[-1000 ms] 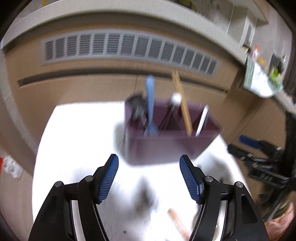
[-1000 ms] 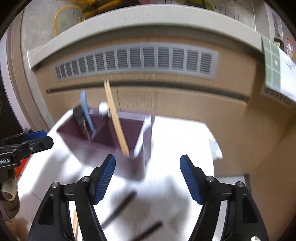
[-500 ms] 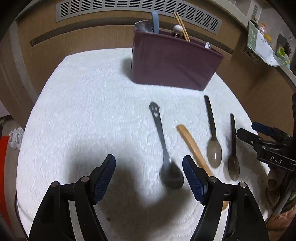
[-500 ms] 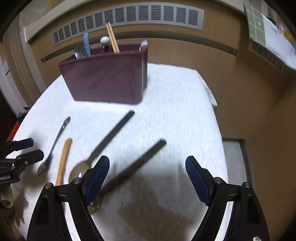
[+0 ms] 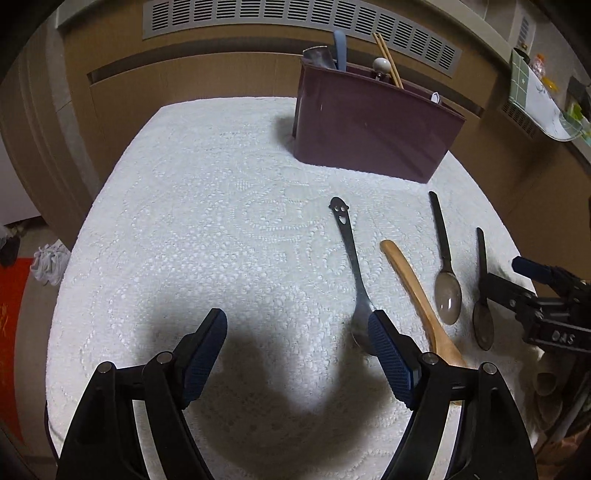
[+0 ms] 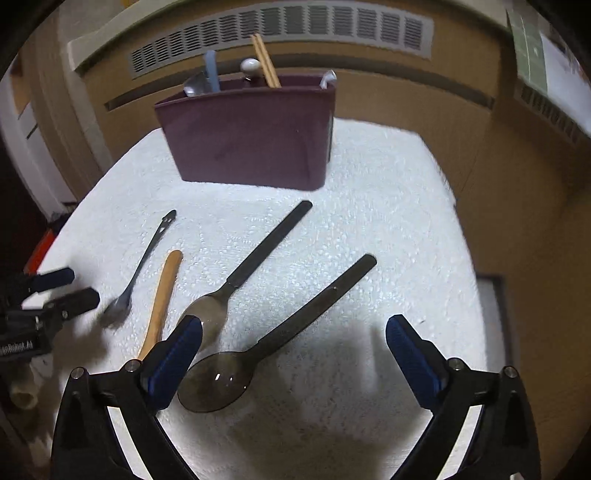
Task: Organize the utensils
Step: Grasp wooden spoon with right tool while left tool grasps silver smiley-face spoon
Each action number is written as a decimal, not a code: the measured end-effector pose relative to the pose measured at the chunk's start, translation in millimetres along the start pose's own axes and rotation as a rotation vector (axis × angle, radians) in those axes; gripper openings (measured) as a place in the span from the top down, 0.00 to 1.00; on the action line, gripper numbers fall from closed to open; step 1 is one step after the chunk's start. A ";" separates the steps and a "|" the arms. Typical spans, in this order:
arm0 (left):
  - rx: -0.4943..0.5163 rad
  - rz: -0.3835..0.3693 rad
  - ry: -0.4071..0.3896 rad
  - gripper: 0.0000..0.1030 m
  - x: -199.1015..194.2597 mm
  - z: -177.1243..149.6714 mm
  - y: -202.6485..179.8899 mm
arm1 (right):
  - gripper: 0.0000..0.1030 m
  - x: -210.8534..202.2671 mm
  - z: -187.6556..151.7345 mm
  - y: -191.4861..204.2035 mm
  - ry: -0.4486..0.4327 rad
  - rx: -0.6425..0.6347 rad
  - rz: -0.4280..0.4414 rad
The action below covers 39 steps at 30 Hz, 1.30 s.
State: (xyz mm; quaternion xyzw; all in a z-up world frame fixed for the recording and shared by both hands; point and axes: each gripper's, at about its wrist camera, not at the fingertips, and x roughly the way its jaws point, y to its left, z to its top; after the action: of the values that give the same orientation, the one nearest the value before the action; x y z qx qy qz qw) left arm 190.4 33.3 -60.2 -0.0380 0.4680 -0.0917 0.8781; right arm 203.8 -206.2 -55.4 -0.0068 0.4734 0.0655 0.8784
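A dark purple utensil holder [image 5: 373,125] [image 6: 251,136] stands at the far side of the white table, with chopsticks, a blue handle and other utensils in it. Several spoons lie on the cloth: a metal smiley-handled spoon [image 5: 351,258] [image 6: 142,266], a wooden spoon [image 5: 417,291] [image 6: 162,295], and two dark spoons [image 5: 445,266] [image 5: 482,291] [image 6: 255,258] [image 6: 295,325]. My left gripper [image 5: 297,339] is open, low over the cloth, its right finger over the metal spoon's bowl. My right gripper [image 6: 293,343] is open above the nearest dark spoon.
The table is covered by a white lace cloth [image 5: 221,221]. A brown wall with a grey vent [image 6: 280,29] runs behind it. The table's right edge [image 6: 469,258] drops to the floor. A red mat and crumpled cloth [image 5: 48,258] lie on the floor at left.
Both grippers have pulled back from the holder and tilted down, and now sit lower and closer over the spoons. Both stay open.
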 end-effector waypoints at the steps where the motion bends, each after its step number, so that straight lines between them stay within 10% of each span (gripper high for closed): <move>1: -0.004 -0.001 0.004 0.23 1.2 -0.3 -0.1 | 0.05 5.9 1.5 0.8 0.018 0.008 -0.015; 8: -0.008 0.006 0.020 0.21 2.3 -2.4 2.4 | 0.22 27.4 15.4 23.2 0.041 -0.026 0.023; 18: -0.006 -0.010 0.023 0.21 1.3 -5.9 2.3 | 0.84 9.9 -1.8 34.7 0.049 -0.109 0.106; 27: 0.032 -0.079 0.004 0.34 -2.9 -15.0 -32.9 | 0.84 -11.8 -28.9 -0.9 -0.003 -0.067 0.069; 39: 0.061 0.101 -0.005 0.60 8.6 -11.6 -59.5 | 0.69 -23.6 -41.6 -22.6 -0.102 0.018 0.066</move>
State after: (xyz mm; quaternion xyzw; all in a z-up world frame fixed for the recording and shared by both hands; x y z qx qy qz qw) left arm 178.0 -26.5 -64.6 0.0121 0.4641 -0.0613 0.8836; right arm 159.1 -234.3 -59.8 0.0203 0.4285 0.0906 0.8987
